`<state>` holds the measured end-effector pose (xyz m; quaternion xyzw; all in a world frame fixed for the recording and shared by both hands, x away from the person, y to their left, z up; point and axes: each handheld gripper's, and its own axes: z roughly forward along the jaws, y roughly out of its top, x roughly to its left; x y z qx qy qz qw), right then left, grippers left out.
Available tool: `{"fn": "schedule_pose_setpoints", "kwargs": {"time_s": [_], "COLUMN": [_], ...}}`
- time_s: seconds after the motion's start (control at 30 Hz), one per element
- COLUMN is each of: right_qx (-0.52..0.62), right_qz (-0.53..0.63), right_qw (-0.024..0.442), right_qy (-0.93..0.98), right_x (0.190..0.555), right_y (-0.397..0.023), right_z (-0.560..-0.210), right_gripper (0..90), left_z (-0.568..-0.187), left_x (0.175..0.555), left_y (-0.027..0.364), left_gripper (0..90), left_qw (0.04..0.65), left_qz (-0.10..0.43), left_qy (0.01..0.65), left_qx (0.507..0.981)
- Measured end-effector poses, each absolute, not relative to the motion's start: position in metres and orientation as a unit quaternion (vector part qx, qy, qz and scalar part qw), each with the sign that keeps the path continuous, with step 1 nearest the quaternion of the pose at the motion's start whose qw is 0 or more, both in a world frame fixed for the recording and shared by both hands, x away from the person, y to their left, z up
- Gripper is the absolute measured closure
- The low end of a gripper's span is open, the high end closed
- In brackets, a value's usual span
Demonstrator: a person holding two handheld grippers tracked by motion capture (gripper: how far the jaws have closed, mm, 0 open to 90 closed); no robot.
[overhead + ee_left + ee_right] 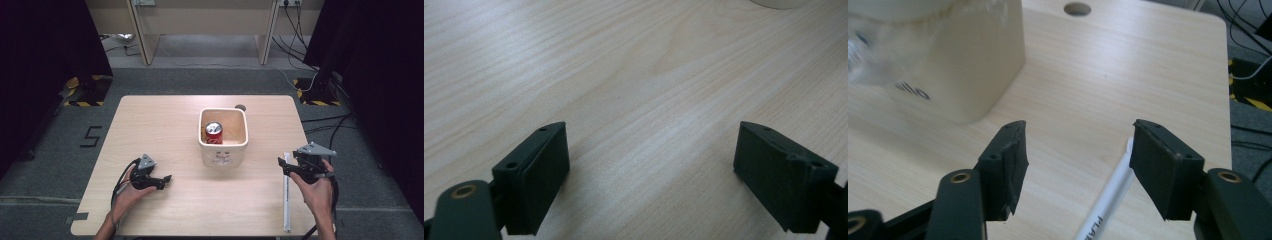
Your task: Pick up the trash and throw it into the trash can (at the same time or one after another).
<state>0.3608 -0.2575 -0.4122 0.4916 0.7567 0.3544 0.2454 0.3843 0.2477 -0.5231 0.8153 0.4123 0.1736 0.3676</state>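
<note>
White stick (286,192) under right gripper (290,170), gaping, empty | left gripper (162,181) gaping, empty | tub (223,141) apart

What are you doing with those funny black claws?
A person holds a black two-jaw gripper in each hand over a pale wooden table. The right gripper is open, reaching at a long white paper-wrapped stick near the table's right edge. The left gripper is open above bare wood. A red drink can already stands inside the cream square bin.
</note>
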Motion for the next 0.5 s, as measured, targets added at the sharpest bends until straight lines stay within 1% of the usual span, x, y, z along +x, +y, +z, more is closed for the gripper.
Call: {"fn": "schedule_pose_setpoints", "kwargs": {"time_s": [0.1, 0.2, 0.5], "right_qx": [0.493, 0.508, 0.528], "right_qz": [0.351, 0.346, 0.334], "right_qw": [0.24, 0.229, 0.221], "right_qy": [0.759, 0.755, 0.749], "right_x": [0.36, 0.357, 0.356], "right_y": [-0.26, -0.266, -0.277], "right_z": [-0.419, -0.434, -0.459], "right_gripper": [42.5, 45.0, 49.6], "left_z": [-0.523, -0.523, -0.523], "left_x": [0.384, 0.384, 0.384], "left_y": [0.248, 0.248, 0.247], "left_gripper": [14.0, 13.9, 13.9], "left_qw": [0.368, 0.368, 0.368], "left_qz": [0.174, 0.174, 0.174], "left_qy": [0.413, 0.413, 0.413], "left_qx": [0.815, 0.815, 0.815]}}
